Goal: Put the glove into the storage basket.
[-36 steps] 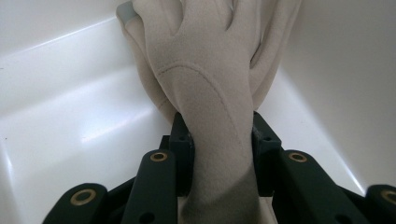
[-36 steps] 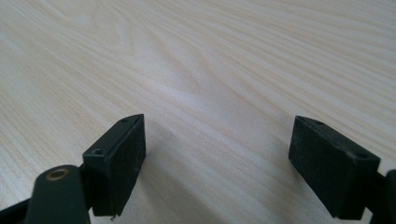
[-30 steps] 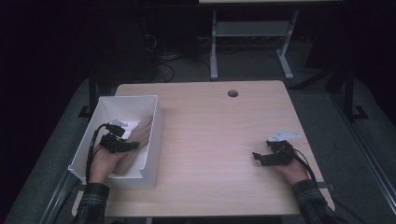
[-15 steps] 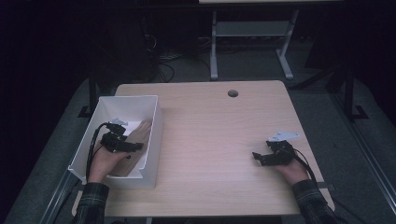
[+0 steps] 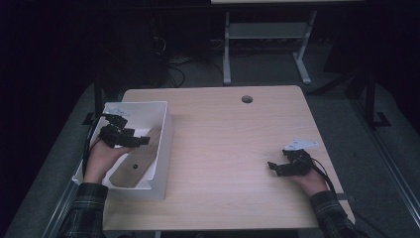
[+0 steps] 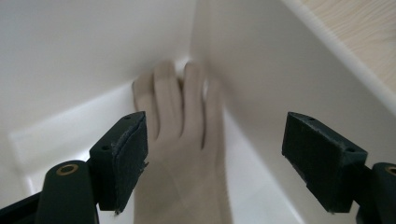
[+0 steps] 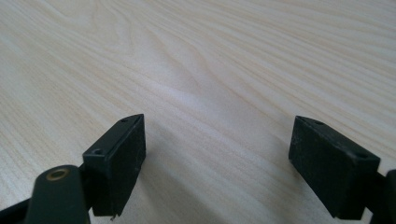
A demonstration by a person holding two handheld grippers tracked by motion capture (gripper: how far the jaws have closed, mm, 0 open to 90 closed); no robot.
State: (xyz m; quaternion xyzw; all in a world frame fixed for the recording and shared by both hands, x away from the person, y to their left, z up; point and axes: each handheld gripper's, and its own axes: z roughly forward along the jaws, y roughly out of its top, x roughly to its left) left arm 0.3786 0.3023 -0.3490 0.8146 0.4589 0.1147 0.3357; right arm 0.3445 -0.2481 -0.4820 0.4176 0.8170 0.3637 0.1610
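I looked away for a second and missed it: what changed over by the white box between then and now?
The left gripper has lifted higher over the white box, and its jaws have just opened wide, letting go of the brown wooden hand-shaped piece, which now lies loose in the box below them. The right gripper stayed put on the table, jaws open and empty. The box did not move.
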